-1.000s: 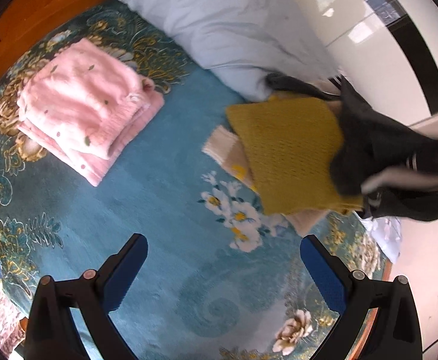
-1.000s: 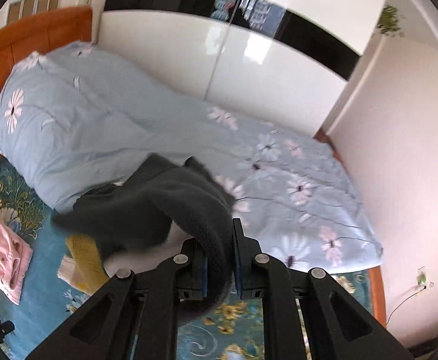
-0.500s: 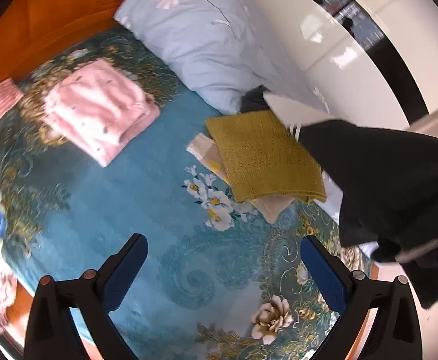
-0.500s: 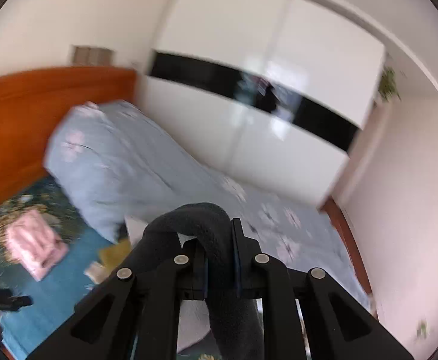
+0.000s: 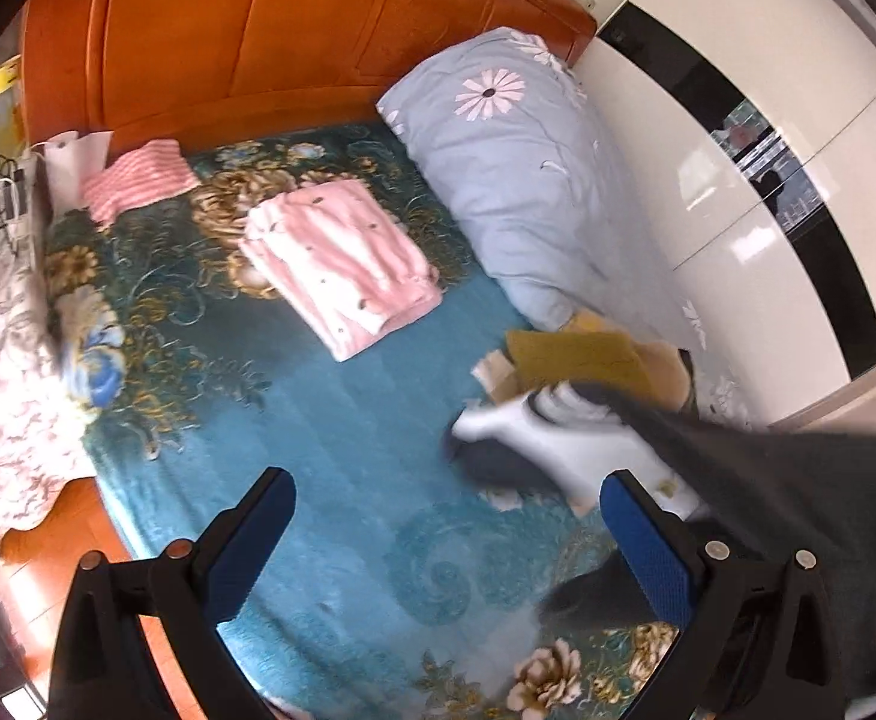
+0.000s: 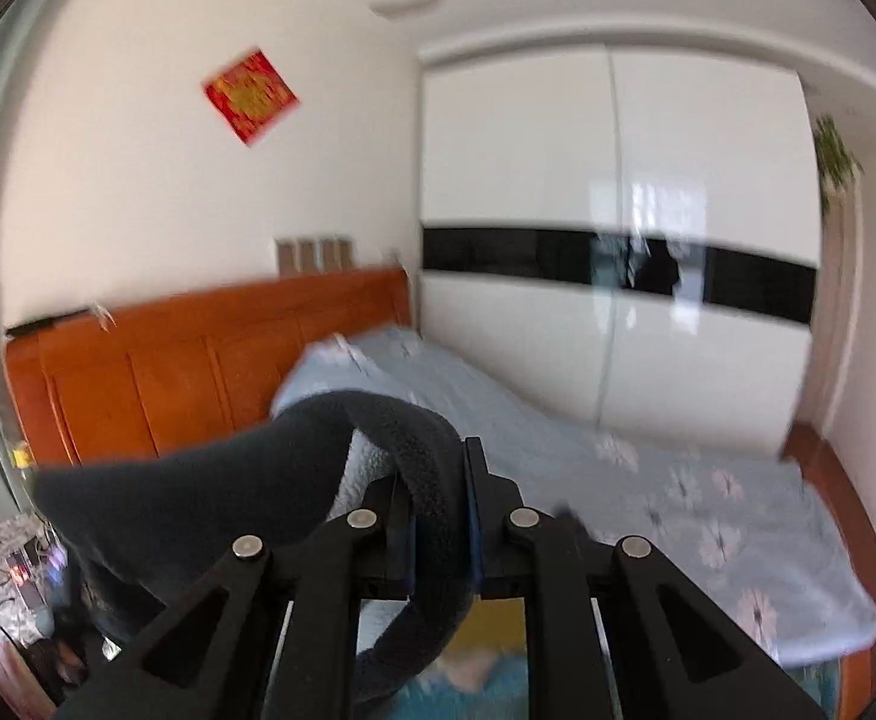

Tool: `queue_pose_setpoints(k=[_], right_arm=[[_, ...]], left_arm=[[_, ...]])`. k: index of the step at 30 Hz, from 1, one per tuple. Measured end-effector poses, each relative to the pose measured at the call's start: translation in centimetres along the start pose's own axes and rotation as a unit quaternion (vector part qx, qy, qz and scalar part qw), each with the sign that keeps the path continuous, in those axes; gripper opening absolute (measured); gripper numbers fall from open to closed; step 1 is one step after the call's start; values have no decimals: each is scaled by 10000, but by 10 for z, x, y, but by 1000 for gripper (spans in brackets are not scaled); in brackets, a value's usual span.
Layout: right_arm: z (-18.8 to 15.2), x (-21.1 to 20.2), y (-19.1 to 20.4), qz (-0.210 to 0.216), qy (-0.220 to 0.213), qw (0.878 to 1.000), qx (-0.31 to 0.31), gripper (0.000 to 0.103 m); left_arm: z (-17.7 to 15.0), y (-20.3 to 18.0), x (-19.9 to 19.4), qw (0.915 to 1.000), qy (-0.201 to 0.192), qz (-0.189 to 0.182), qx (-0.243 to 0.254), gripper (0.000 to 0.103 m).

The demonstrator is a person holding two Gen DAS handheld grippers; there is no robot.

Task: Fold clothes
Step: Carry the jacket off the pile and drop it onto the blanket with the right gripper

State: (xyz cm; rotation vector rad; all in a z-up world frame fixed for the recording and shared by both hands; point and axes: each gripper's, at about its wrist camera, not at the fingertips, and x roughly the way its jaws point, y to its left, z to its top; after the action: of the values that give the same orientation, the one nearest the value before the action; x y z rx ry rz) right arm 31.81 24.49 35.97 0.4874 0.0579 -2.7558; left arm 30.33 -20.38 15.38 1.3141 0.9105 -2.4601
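The dark grey fleece garment with a pale lining point(image 6: 432, 480) is pinched in a thick fold between the clenched fingers of the right gripper point(image 6: 438, 516), raised above the bed with one end sticking out to the left. In the left wrist view the same garment point(image 5: 798, 480) hangs blurred at the right, its pale lining trailing down toward the teal floral bedspread point(image 5: 330, 432). The left gripper point(image 5: 444, 540) hovers over the bedspread with its blue-padded fingers point(image 5: 246, 540) spread wide and holding nothing. Just beyond the garment lies a folded mustard-yellow knit point(image 5: 582, 354), and farther back a folded pink sweater point(image 5: 342, 258). A light blue flowered quilt point(image 5: 516, 168) is bunched beside the orange wooden headboard point(image 5: 270, 30).
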Motion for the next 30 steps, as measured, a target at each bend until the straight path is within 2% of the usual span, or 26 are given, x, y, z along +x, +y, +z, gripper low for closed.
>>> queue_pose_setpoints(k=[3,5,7,9,13,17,21,23,26,28,30], right_arm=[[-76,21,-29,-168,1055,9934,405,13],[-132,40,-48,-330,1817,9809,612,13],[-187,66,-66,-443,2554,9628,768,13],[-247,86,-81,-554,3273,9389,907,13],[-336,104,-129,-1186,4075,8965,1274,13],[-370,91,-195,-1654,4128,8616,2446,14],[-393,72,-231,-1780,4185,8295,3241,20],[-395,65,-237,-1879,4132,8243,3383,33],[-389,40,-228,-2135,3890,8171,3680,46],[-386,24,-217,-2221,3736,8093,3951,46],[-387,23,-202,-2031,3657,8027,4251,48]], left_arm=[[-11,-1,3,9996,154,185,139,103],[-18,-3,10,9992,336,195,135,103],[-26,-7,20,9980,547,255,188,103],[-36,-14,30,9962,746,304,336,103],[-61,-29,47,9901,1175,380,669,103],[-86,-36,70,9792,1689,600,951,103],[-94,-44,91,9708,1995,661,1154,103],[-94,-53,106,9670,2101,643,1288,103],[-93,-68,130,9597,2325,530,1484,103],[-98,-80,150,9522,2577,380,1594,103],[-106,-90,174,9434,2872,314,1629,103]])
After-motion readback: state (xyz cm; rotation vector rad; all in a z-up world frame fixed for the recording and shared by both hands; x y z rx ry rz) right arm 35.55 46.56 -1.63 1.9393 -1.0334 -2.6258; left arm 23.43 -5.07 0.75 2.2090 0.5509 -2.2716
